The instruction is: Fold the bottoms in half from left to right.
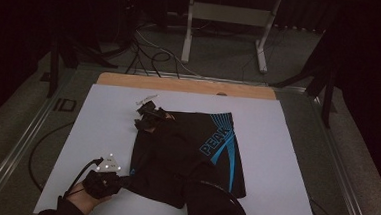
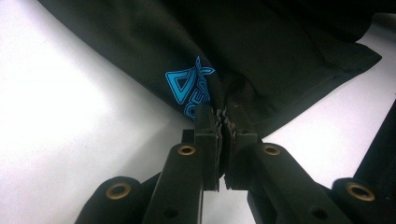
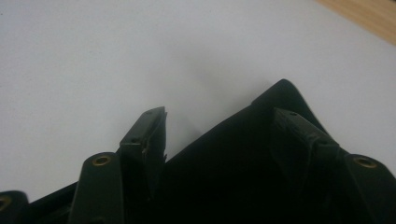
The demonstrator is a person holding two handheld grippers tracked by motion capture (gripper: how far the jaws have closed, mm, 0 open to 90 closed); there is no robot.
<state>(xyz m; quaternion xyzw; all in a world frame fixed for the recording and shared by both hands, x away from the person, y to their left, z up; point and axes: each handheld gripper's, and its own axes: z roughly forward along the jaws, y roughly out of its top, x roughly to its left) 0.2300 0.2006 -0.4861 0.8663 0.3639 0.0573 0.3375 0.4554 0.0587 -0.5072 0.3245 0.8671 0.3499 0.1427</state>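
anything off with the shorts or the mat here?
Nothing damaged or spilled. The black shorts lie askew on the white mat, rumpled at the near left corner where the left tool pinches the hem. The right tool straddles the far corner, not clamped.

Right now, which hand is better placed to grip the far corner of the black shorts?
Right. The right claw is open around that corner of the shorts; the left claw is shut on the near corner.
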